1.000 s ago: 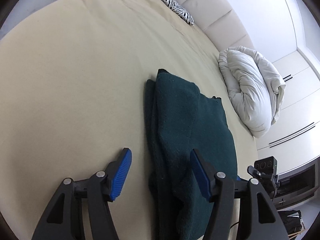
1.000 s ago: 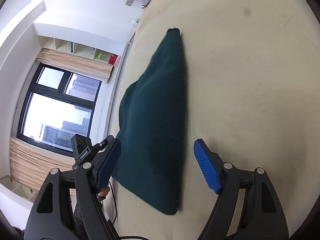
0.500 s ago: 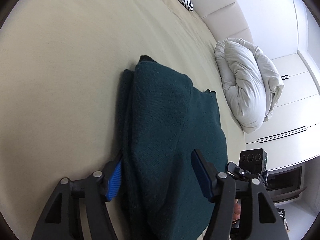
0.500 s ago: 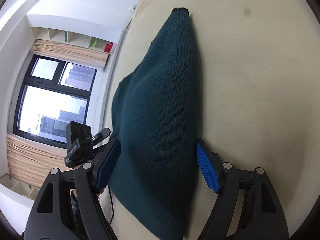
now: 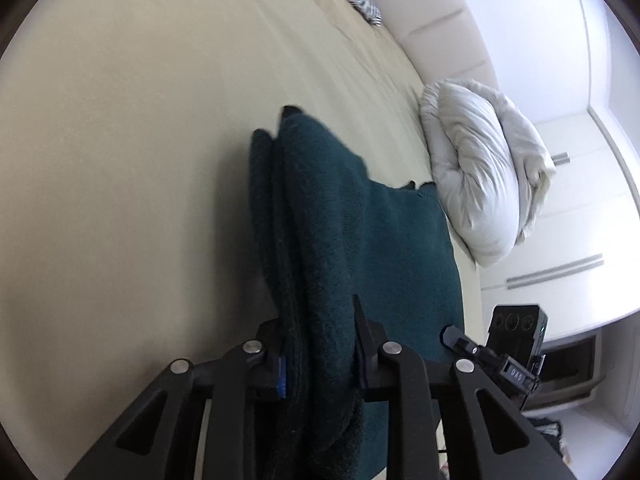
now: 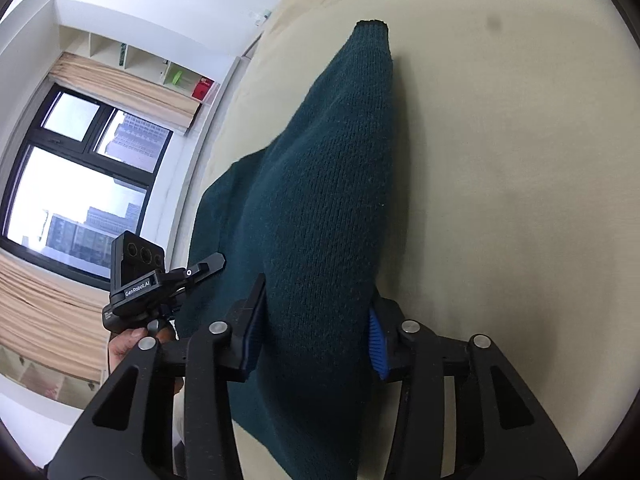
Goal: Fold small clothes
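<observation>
Dark green sweater [image 5: 360, 248] lies partly folded on the beige bed [image 5: 140, 140], just beside the white pillow [image 5: 484, 168].

Left hand-held gripper [image 5: 318, 360]: jaws closing, near edge bunched between them, pads pressing.

Right hand-held gripper [image 6: 316, 332]: jaws closing on the other near edge, likewise pressing.

Advice: catch every layer, lift both corners level and together.

Long axis runs away from the grippers, cuffed end pointing toward the headboard [image 5: 432, 24].
</observation>
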### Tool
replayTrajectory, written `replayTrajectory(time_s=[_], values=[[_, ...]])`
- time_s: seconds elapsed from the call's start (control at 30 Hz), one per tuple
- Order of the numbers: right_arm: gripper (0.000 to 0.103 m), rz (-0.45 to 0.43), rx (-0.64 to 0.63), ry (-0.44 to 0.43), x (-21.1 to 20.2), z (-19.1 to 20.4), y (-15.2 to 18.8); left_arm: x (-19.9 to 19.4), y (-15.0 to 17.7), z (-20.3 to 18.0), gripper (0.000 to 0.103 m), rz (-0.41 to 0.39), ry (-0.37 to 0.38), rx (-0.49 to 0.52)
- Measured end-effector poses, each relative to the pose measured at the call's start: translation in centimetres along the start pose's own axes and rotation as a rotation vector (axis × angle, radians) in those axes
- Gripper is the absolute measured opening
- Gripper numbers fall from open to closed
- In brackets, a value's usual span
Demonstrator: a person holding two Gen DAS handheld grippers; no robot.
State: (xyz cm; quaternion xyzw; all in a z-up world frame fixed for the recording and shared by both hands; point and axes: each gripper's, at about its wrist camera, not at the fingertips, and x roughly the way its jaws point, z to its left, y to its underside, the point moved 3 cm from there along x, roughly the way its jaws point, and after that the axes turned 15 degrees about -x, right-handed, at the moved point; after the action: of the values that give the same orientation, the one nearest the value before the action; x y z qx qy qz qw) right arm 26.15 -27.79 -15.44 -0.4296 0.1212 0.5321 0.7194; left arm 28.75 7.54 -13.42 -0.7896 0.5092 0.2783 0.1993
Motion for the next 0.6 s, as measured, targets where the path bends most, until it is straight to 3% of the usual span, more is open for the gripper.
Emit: replayTrajectory(time_s=[0.17, 0.33, 0.6], values=[[0.038, -0.039, -0.015, -0.013, -4.7, 2.8, 3.1, -1.6, 6.0, -2.1, 0.025, 0.017, 0.006, 0.077], [0.038, -0.048, -0.019, -0.018, -9.5, 5.5, 9.5, -2.3, 12.7, -3.6, 0.025, 0.044, -0.027, 0.174], [0.038, -0.076, 0.035, -0.032, -13.5, 8.0, 18.7, -3.1, 20.7, -3.8, 0.025, 0.083, -0.027, 0.198]])
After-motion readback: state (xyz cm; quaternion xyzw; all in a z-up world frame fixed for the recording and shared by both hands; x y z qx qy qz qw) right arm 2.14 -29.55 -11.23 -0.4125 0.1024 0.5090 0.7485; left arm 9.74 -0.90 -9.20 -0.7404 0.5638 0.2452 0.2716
